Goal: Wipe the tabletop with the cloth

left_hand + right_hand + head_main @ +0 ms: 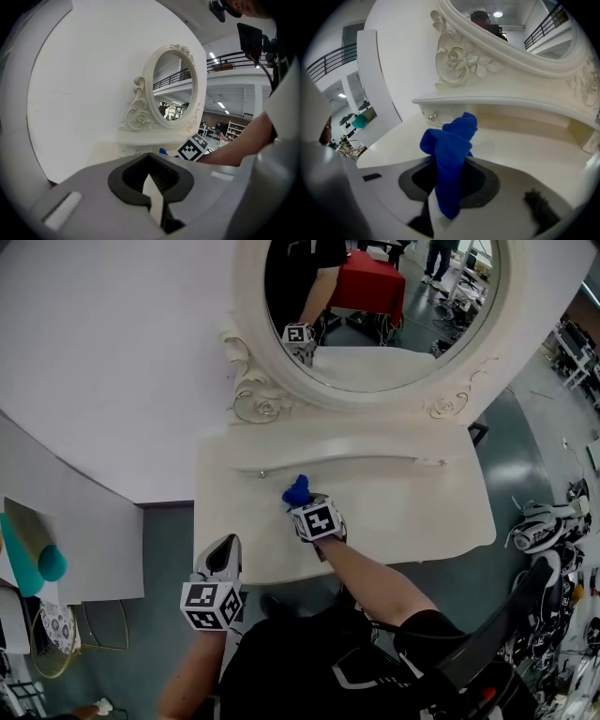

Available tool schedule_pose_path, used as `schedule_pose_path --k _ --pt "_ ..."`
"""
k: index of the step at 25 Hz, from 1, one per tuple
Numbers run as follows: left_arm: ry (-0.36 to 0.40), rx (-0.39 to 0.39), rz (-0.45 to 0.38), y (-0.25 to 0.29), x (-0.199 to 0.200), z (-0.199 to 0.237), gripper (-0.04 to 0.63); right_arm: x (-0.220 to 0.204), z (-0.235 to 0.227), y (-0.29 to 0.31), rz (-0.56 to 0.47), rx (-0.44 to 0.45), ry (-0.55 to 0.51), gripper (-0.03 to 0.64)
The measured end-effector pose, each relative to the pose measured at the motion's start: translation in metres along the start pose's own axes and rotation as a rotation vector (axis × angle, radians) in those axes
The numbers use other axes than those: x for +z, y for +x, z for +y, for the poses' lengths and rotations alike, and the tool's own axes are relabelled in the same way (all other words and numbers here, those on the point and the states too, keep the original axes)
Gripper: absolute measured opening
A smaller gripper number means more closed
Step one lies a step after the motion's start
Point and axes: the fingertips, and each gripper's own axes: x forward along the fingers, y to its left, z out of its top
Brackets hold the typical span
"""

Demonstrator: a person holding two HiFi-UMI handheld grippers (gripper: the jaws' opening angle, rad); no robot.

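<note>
A bunched blue cloth [297, 490] stands up from the white tabletop [412, 512] left of its middle, just in front of the raised back shelf. My right gripper [301, 502] is shut on the cloth, and in the right gripper view the blue cloth [450, 150] sticks out forward between the jaws of the right gripper [445, 190], above the tabletop [525, 150]. My left gripper [224, 549] hovers at the table's front left corner. In the left gripper view the left gripper [152, 183] has its jaws together with nothing in them.
An oval mirror [375, 306] in a carved white frame rises behind the back shelf [347, 454]. A white wall panel [94, 549] and a teal object [47, 563] stand at the left. A black chair [497, 643] and floor clutter [544, 526] lie to the right.
</note>
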Motion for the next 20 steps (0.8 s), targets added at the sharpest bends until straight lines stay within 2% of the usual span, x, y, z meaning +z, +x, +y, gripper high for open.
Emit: schedule_pose_path --k 6,12,20 --pt "0.011 -0.045 -0.013 0.022 0.012 -0.032 0.009 -0.012 -0.037 -0.018 -0.008 -0.037 0.033 0.123" --pt "-0.003 -0.06 -0.007 0.044 0.016 -0.064 0.009 -0.025 -0.076 -0.04 -0.001 -0.056 0.053 0.123" --pt "0.017 -0.092 0.003 0.07 0.019 -0.107 0.009 -0.04 -0.124 -0.065 -0.008 -0.085 0.084 0.123"
